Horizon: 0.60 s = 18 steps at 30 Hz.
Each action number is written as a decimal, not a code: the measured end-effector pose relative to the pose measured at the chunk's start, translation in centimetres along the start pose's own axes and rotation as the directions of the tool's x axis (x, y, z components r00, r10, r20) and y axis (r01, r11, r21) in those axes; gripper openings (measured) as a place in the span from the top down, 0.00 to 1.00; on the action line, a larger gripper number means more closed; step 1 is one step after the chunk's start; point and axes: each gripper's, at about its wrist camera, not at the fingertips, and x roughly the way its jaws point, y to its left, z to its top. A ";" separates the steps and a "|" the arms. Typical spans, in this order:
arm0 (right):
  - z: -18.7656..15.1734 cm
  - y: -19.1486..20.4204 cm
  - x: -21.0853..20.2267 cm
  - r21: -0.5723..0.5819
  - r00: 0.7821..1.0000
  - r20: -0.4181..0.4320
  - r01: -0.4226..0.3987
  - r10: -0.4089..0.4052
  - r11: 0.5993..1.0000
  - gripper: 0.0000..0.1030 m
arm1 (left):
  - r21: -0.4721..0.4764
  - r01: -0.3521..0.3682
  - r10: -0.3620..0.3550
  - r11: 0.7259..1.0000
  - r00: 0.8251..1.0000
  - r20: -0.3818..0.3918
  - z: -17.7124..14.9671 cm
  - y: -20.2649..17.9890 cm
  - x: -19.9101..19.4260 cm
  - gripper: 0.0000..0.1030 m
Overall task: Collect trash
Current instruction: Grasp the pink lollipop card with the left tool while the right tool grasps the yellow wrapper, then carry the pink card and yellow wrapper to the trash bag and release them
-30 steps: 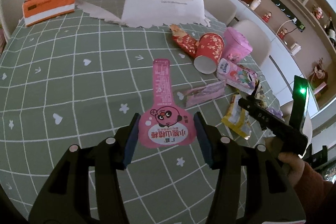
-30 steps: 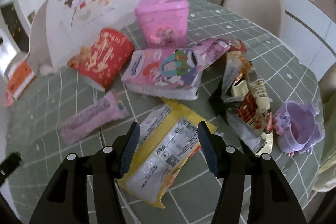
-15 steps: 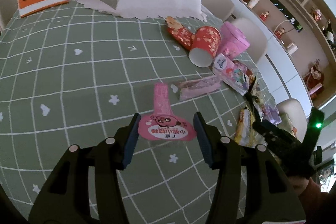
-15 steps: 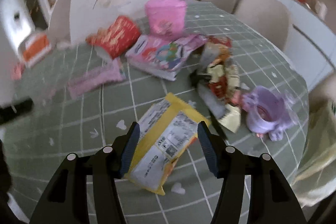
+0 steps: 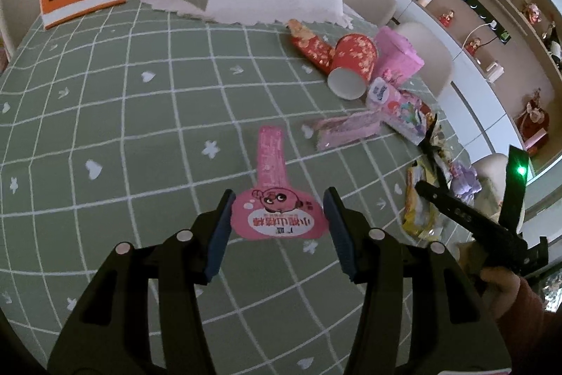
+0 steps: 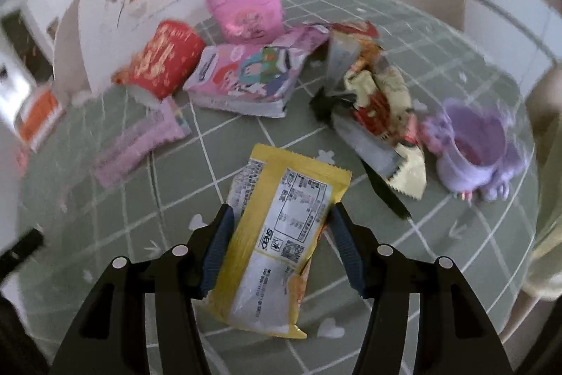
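Trash split by view — pink wrapper (image 5: 277,209) between open left jaws, yellow packet (image 6: 281,227) between open right jaws.

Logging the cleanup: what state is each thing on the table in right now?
Left gripper: open, astride the pink wrapper, which lies flat.
Right gripper: open, around the yellow wrapper lying flat.
Red paper cup: tipped over.
Purple cup: upright.
Pink tub: upright, lid on.
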 end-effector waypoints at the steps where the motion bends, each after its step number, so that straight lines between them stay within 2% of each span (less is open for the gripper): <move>1: 0.0 0.4 0.1 -0.031 1.000 0.005 0.004 -0.004 0.999 0.52 | -0.001 0.000 0.000 1.000 1.000 -0.002 -0.2 0.2 -0.1 0.52; 4: 0.0 0.8 -0.5 -0.087 0.999 0.013 -0.038 0.039 0.995 0.69 | -0.005 -0.005 0.005 1.000 1.000 -0.006 -0.7 0.8 -0.2 0.51; 5: 0.0 0.7 -0.7 -0.092 0.999 0.013 -0.044 0.045 0.995 0.71 | -0.007 -0.014 0.014 1.000 1.000 -0.006 -0.8 0.9 -0.1 0.50; 11: 0.0 -0.4 -3.1 -0.097 0.995 0.055 -0.082 0.088 0.992 0.73 | -0.006 -0.056 0.056 0.998 0.998 -0.039 -1.2 0.9 0.9 0.50; 15: -0.1 -0.8 -4.7 -0.090 0.991 0.078 -0.103 0.110 0.991 0.73 | 0.097 -0.100 0.106 0.990 0.993 -0.056 -1.5 -0.5 1.5 0.50; 18: -0.5 -1.4 -5.5 -0.083 0.988 0.085 -0.124 0.131 0.989 0.73 | 0.186 -0.173 0.183 0.967 0.982 -0.038 -1.9 -1.2 1.9 0.50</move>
